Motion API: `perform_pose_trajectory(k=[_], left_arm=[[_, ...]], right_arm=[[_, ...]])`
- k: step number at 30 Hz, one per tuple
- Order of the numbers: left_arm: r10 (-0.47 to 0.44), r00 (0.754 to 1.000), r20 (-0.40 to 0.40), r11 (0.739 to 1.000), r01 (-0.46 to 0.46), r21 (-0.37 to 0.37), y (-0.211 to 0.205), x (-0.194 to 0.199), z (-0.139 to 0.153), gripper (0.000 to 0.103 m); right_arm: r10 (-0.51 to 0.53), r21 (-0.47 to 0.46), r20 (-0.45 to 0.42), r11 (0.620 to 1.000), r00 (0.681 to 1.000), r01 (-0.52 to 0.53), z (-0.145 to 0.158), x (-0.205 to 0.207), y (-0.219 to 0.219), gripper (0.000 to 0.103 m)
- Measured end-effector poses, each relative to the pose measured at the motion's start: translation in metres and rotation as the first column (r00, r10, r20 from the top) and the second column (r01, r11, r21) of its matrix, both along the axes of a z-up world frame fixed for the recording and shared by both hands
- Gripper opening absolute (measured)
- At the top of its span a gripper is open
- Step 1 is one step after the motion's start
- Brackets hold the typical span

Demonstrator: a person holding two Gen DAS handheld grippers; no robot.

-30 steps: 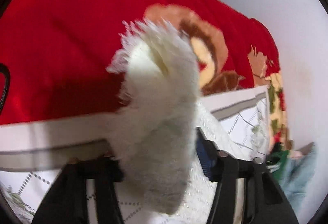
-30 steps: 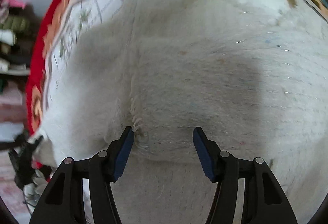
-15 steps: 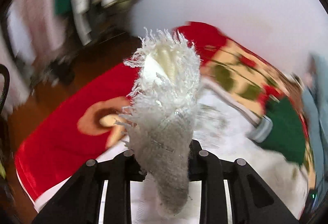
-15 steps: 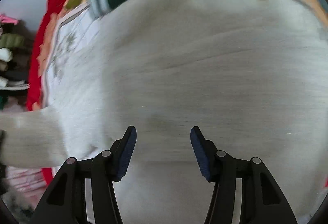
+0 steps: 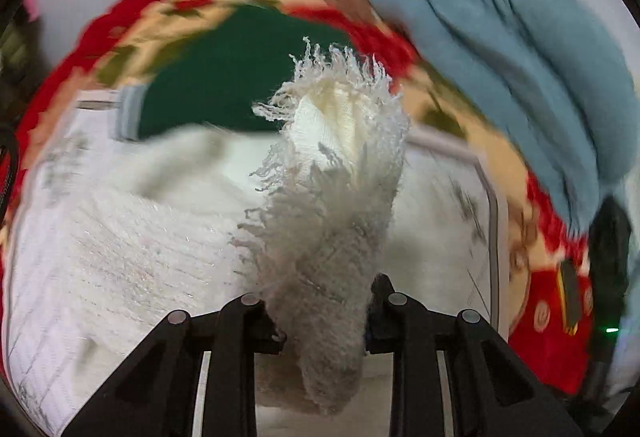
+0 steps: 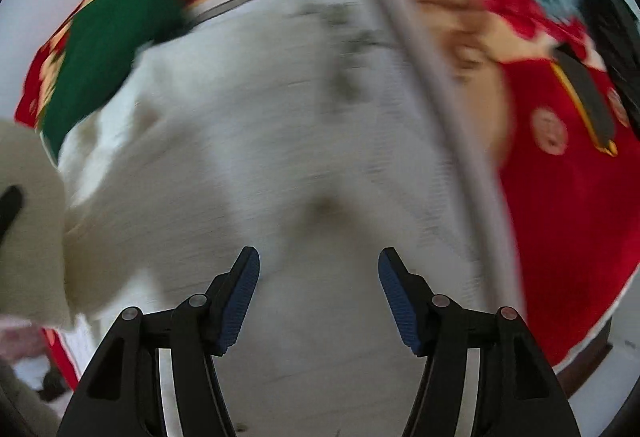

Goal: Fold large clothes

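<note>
So the left hand-held gripper (image 5: 322, 311) is clamped on a fringed end of the white knit garment (image 5: 132, 249), looks like a sleeve cuff or a hem corner, and that bit (image 5: 340, 173) sticks up between the two black fingers with loose threads fanning out at the top. Rest of the garment is spread out flat underneath on a bed, lying on a white patterned cover (image 5: 452, 205) with a grey border stripe. Around that there's a red blanket (image 5: 560, 321) with a busy print in cream, tan and olive. Dark green piece of clothing (image 5: 224, 85) with a pale striped cuff sits at the far edge just touching the white knit, and a light blue garment (image 5: 520, 49) is heaped up on the right side. From the other camera, the right hand-held gripper (image 6: 318, 301) has its blue-padded fingers (image 6: 240, 301) spread apart with nothing between them, hovering over the white garment's body (image 6: 248, 157). Can't tell if it's touching the fabric or just above it, the shot is pretty smeared. The lifted white end shows up at the far left there (image 6: 32, 229), and the green piece (image 6: 116, 37) and red blanket (image 6: 560, 217) are visible too
</note>
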State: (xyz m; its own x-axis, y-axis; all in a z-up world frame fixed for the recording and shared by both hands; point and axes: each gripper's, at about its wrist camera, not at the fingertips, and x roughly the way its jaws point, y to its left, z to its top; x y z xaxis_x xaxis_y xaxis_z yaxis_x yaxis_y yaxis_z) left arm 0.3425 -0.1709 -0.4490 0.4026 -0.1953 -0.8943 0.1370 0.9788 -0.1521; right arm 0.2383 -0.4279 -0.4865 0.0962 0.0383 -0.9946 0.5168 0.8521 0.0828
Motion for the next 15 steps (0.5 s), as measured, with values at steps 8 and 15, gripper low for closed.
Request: perform_pose_trajectory(k=[8,15], left_arm=[[-0.054,0.992,-0.112,0.994,0.064,0.087,-0.059,-0.001,-0.056,0.071],[-0.003,0.997,-0.082,0.999,0.006,0.039,-0.036,-0.012,-0.021,0.096]], right_arm=[[-0.064,0.027,-0.008,0.998,0.998,0.064,-0.010,-0.032,-0.045,0.064],[-0.127,0.149,0.071,0.982,0.989,0.115,0.017,-0.041,-0.062,0.064]])
